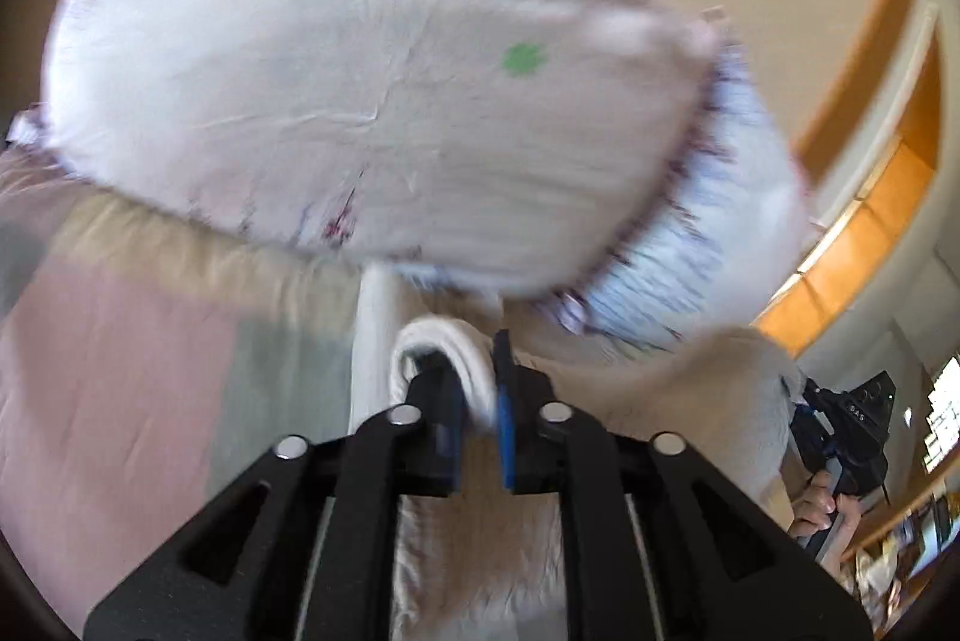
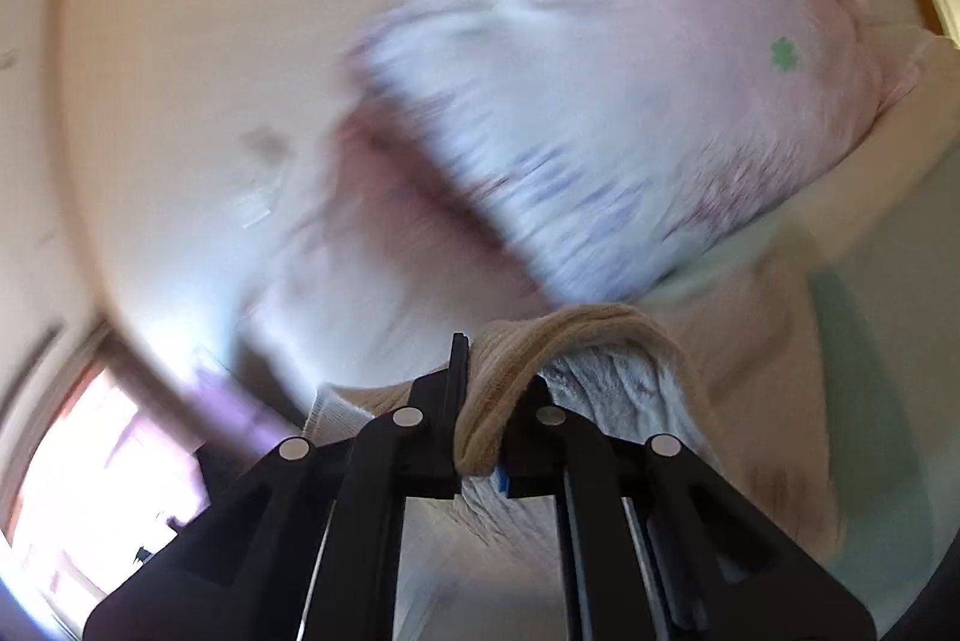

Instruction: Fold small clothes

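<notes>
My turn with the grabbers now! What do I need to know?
Left gripper: shut on a white band of the garment.
Right gripper: shut on the garment's tan ribbed edge.
Both hold it up over the bed, near the pillow.
Done: picked up. No fold shows yet.
Left: lay it flat, fold it. The views are blurry, so go slowly.

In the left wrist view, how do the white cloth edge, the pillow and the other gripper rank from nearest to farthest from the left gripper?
1. White cloth edge, pinched in the left gripper.
2. Pillow, ahead, above the fingers.
3. Right gripper, far right, in a hand.
</notes>
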The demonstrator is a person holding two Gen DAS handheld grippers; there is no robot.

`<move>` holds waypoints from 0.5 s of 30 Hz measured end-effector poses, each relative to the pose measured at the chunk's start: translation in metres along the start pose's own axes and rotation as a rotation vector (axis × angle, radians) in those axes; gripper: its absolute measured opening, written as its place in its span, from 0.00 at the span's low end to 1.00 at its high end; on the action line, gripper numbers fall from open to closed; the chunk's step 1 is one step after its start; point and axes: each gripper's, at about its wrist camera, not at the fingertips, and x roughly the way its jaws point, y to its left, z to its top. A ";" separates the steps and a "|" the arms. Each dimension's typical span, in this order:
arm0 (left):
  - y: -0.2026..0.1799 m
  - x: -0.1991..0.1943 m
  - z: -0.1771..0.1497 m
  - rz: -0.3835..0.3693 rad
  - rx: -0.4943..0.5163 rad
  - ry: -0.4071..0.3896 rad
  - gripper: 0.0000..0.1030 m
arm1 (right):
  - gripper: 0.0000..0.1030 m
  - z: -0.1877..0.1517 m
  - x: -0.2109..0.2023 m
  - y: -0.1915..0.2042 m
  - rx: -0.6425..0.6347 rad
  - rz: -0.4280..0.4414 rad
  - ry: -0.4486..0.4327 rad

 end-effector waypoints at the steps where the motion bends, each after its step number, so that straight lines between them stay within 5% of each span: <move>1: 0.006 0.017 0.007 0.041 -0.019 0.013 0.39 | 0.59 0.004 0.023 -0.008 -0.010 -0.123 0.029; 2: 0.020 0.031 0.011 0.097 -0.078 0.025 0.53 | 0.72 0.005 0.036 -0.013 -0.021 -0.211 0.054; 3: 0.028 0.034 0.011 0.094 -0.115 0.035 0.54 | 0.71 0.001 0.042 -0.019 -0.023 -0.250 0.080; 7: 0.060 0.032 -0.006 0.019 -0.169 0.123 0.67 | 0.86 -0.016 0.022 -0.019 -0.125 -0.209 0.049; 13: 0.066 0.059 -0.032 -0.025 -0.184 0.253 0.66 | 0.86 -0.022 0.014 -0.031 -0.077 -0.146 0.121; 15: 0.060 0.068 -0.032 -0.020 -0.176 0.243 0.50 | 0.86 -0.026 0.019 -0.029 -0.077 -0.144 0.137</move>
